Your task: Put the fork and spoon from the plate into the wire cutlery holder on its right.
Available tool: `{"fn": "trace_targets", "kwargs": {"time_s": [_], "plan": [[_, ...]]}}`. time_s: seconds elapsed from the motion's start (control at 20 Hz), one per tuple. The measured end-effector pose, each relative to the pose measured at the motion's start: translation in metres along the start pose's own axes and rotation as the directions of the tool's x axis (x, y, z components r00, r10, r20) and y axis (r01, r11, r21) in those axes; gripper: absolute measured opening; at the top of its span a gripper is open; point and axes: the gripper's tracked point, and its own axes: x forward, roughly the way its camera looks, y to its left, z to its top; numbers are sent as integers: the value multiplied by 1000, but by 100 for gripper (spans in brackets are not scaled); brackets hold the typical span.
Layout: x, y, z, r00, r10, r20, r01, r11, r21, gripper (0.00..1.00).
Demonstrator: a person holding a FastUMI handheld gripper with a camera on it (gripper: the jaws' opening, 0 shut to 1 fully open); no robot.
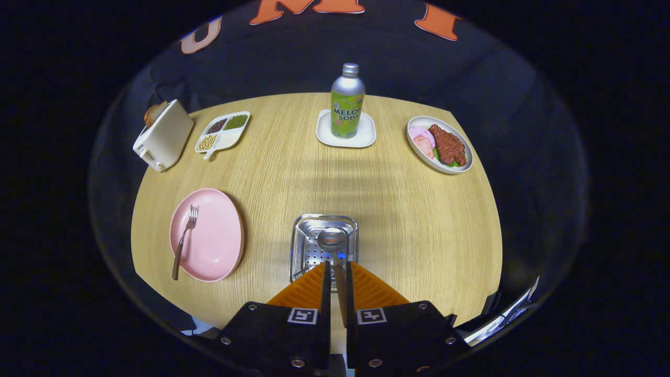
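Holding spoon (333, 246) pinched in gripper (337, 272) fingers over wire cutlery holder (301, 246), lower centre; next: release, then fetch fork (184, 241) from plate (217, 246), lower left.

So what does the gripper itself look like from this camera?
The gripper has two ribbed, wedge-shaped fingers tapering forward. Each sits on a black angular block fixed with silver screws, and each block carries a small square black-and-white marker near its inner edge. No cables or sleeve are visible.

plate (212, 238) – pink, left of fingers | fork (184, 242) – silver, brown handle | cutlery holder (323, 245) – silver, perforated, just ahead | spoon (332, 240) – silver | table (419, 225) – light woodgrain | bottle (347, 102) – green-silver, beyond
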Motion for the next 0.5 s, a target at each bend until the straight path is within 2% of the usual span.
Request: {"fn": "trace_targets", "kwargs": {"time_s": [0.15, 0.3, 0.4, 0.45, 0.5], "plan": [[-14, 0, 32, 989, 1, 149, -6, 999, 31, 14], [-36, 6, 61, 948, 1, 317, -16, 999, 44, 14], [-51, 10, 76, 911, -11, 412, -12, 999, 53, 24], [-60, 13, 85, 889, -15, 457, -10, 999, 52, 34], [-68, 15, 91, 864, -22, 503, -5, 999, 52, 39]]}}
